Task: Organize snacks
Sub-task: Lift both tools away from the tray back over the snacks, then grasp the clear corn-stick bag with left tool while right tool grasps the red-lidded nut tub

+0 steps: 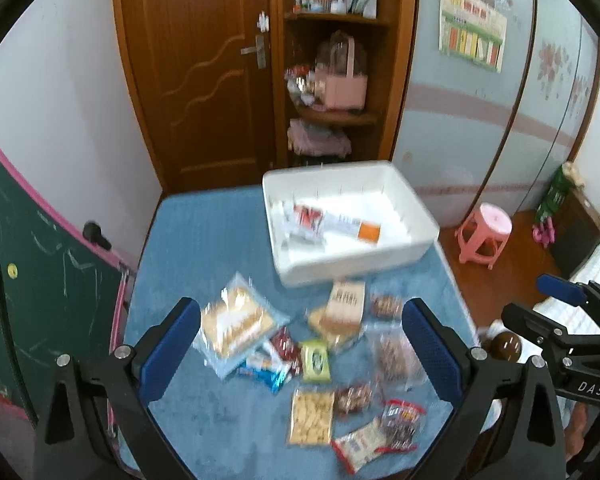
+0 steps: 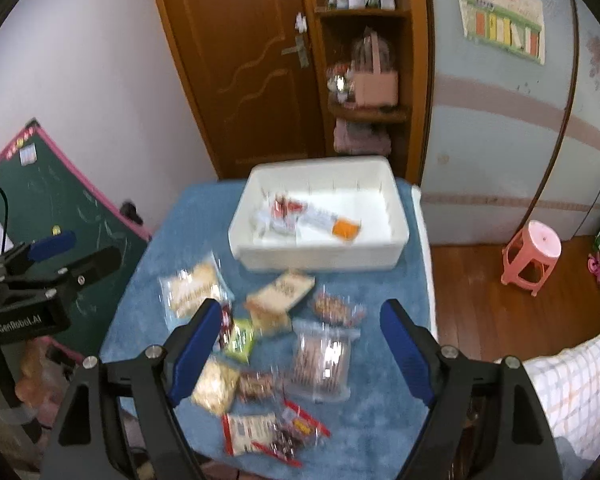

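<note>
A white bin (image 1: pixel 420 216) (image 2: pixel 396 216) stands at the far end of the blue-covered table (image 1: pixel 204 240) (image 2: pixel 392 292) and holds a few snack packets (image 1: pixel 324 224) (image 2: pixel 312 218). Several loose snack packets lie in front of it: a large cracker pack (image 1: pixel 236 324) (image 2: pixel 194 288), a green packet (image 1: pixel 315 360) (image 2: pixel 240 338), a clear bag of brown snacks (image 1: pixel 396 356) (image 2: pixel 322 360). My left gripper (image 1: pixel 300 344) hangs open above the pile, nothing between its blue pads. My right gripper (image 2: pixel 300 350) is open too, above the clear bag, holding nothing.
A green chalkboard (image 1: pixel 40 280) (image 2: pixel 72 216) leans at the table's left. A wooden door (image 1: pixel 204 72) and shelf unit (image 1: pixel 336 80) stand behind. A pink stool (image 1: pixel 484 236) (image 2: pixel 532 260) is on the wooden floor at right. A checked cloth (image 2: pixel 580 384) lies at near right.
</note>
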### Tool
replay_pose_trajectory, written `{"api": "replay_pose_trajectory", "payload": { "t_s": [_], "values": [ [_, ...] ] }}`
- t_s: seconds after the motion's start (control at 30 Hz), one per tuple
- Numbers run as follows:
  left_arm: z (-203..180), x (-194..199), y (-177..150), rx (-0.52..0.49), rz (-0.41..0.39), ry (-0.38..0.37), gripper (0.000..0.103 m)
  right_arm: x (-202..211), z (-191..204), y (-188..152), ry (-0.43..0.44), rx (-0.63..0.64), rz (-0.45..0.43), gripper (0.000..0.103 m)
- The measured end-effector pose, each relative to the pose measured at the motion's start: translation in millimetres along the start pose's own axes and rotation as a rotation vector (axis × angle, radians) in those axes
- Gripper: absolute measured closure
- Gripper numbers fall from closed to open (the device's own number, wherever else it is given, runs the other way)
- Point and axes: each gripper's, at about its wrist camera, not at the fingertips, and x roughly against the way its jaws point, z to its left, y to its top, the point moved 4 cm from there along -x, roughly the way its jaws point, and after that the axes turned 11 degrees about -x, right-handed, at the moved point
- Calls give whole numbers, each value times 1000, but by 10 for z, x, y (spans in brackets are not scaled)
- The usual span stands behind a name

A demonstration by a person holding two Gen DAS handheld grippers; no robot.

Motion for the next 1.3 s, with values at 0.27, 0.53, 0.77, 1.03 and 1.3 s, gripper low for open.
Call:
{"api": "replay_pose_trajectory", "payload": {
  "t_s": [0.27, 0.53, 0.77, 1.03, 1.3],
  "values": [
    [-141, -730, -891, 3, 254, -48, 3, -624, -222, -744, -52, -10, 222, 21],
    [-261, -1378, -1545, 33, 463, -94, 3, -1176, -348, -1350, -105, -52, 440, 21],
    [-328, -1659, -1751, 10, 525, -97, 3, -1498, -374, -1816, -67, -173, 632, 21],
    [-411, -1946, -1845, -17, 576, -105, 3, -1669, -434, -1961, -23, -304, 684, 21],
    [-386, -2131, -1981, -4, 623, -120, 3, -1744, -351, -2015, -70, -246, 663, 42]
  ]
}}
